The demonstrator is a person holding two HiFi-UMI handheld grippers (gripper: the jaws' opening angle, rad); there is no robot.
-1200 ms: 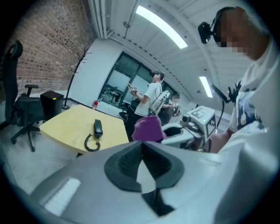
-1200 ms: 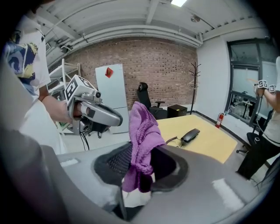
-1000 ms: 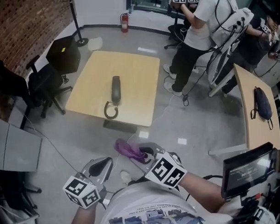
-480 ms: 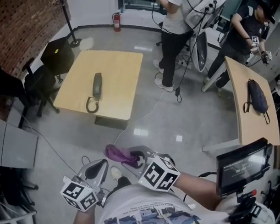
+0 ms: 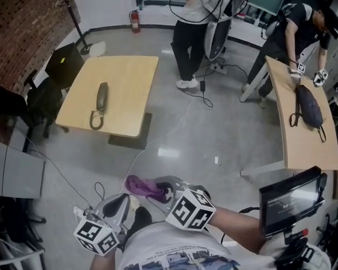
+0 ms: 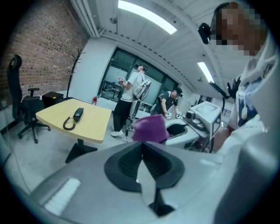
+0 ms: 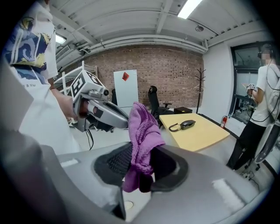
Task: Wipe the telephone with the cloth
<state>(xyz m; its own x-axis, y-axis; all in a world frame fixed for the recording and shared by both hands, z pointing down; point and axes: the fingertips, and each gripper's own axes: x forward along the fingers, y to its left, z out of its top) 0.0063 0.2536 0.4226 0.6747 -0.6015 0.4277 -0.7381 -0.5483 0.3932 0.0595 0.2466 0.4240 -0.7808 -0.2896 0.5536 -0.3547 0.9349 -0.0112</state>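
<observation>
With your right gripper (image 5: 159,189) jaws clamped on the cloth (image 5: 141,186) and your left gripper (image 5: 126,196) jaws fully together and empty, the phone (image 5: 101,97) lies unwiped on the bench (image 5: 131,83), well apart: approach and wiping remain.

This is an office-style lab: a brick wall (image 5: 21,37), polished concrete floor (image 5: 224,130), ceiling strip lights (image 6: 146,17) and glass partitions (image 6: 109,83) surround pale wooden desks. One desk (image 5: 128,78) bears a telephone (image 5: 101,98), with a black swivel chair (image 5: 43,103) beside it. A fire extinguisher (image 5: 134,20) stands by the far wall, and another person (image 5: 298,27) leans over a second desk (image 5: 285,127) near a monitor (image 5: 293,202)
</observation>
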